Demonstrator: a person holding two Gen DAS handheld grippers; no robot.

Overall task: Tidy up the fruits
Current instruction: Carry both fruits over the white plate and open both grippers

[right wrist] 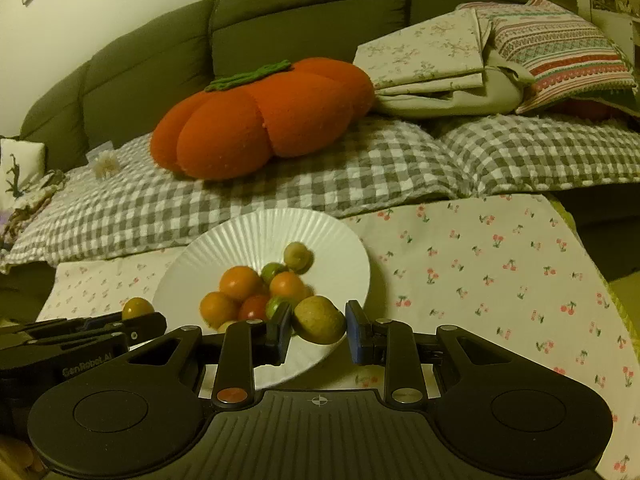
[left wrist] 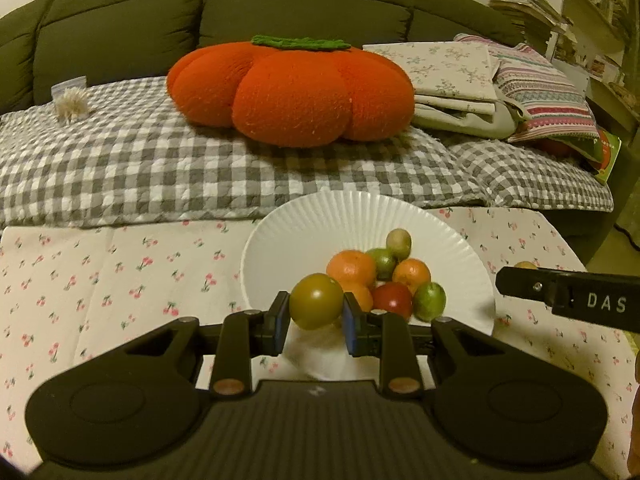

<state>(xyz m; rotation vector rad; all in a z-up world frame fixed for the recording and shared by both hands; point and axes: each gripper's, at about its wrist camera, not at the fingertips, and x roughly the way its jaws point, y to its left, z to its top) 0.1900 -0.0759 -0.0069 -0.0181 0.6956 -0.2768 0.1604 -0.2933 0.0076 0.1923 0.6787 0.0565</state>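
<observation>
Gripping a green-brown tomato (left wrist: 316, 301) between both pads, left hand-held gripper (left wrist: 316, 322) over the near rim of the white fluted plate (left wrist: 320, 216), jaws closed on the fruit's two sides. In the right wrist view, same left hand-held gripper (right wrist: 138, 322) low at the left edge of the table, beside the plate's left rim, with the tomato (right wrist: 137, 307) at its tip.

On the plate (right wrist: 248, 232), piled toward the middle and near side: a large orange fruit (left wrist: 351, 268), a smaller orange one (left wrist: 411, 276), a red tomato (left wrist: 393, 299), a green lime (left wrist: 429, 301) at the right of the pile, another green one (left wrist: 382, 261) tucked behind, and a yellowish-green fruit (left wrist: 399, 243) alone toward the far side.

Over the plate's near right rim, right hand-held gripper (right wrist: 318, 326) around a dull yellow-green fruit (right wrist: 319, 319); left pad touching the fruit, right pad (right wrist: 354, 330) just beside it with a thin gap, so jaws partly apart and hold uncertain. In the left wrist view, only the side of the right hand-held gripper (left wrist: 520, 282) at the right edge, fruit barely peeking above it.

Under everything, a cherry-print cloth (right wrist: 500, 264) covering the table. Beyond the far edge, a grey checked blanket (left wrist: 140, 168) on a green sofa (left wrist: 120, 20), an orange pumpkin cushion (left wrist: 292, 92) in the middle, folded linens (left wrist: 448, 68) and a striped pillow (left wrist: 540, 92) to the right.
</observation>
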